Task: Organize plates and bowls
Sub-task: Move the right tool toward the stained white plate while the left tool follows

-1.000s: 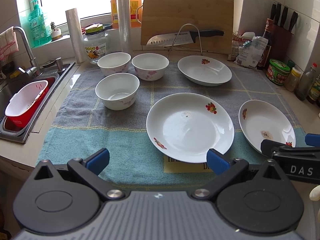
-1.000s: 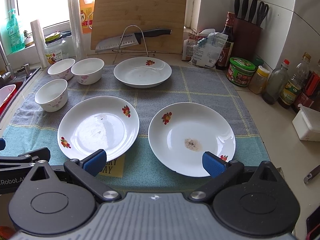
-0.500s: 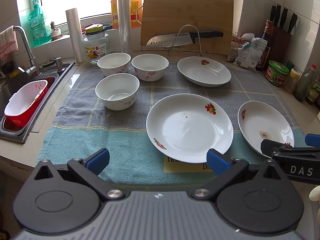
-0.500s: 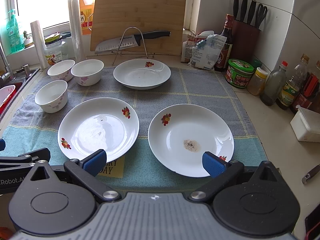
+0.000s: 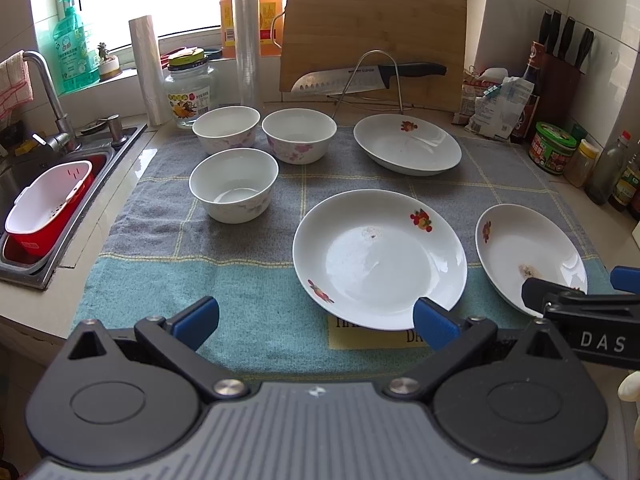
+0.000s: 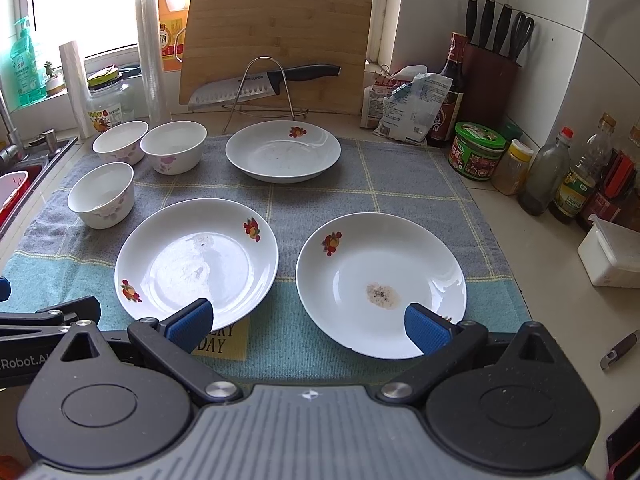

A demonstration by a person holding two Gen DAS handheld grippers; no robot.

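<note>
Nothing on the towel (image 5: pixel 224 248) has shifted in the last second (both views barely drift): the left gripper (image 5: pixel 316 320) and right gripper (image 6: pixel 308 322) hang spread and empty at lower frame, so three plates (image 6: pixel 196 258) mid-frame and three bowls (image 5: pixel 233 184) upper left remain unstacked.

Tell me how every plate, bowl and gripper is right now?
Left gripper: open, holding nothing.
Right gripper: open, holding nothing.
Near left plate: flat, smudged.
Near right plate: flat, brown stain.
Far plate: flat, speckled.
Three bowls: upright, unstacked.
Knife: on its rack.
</note>
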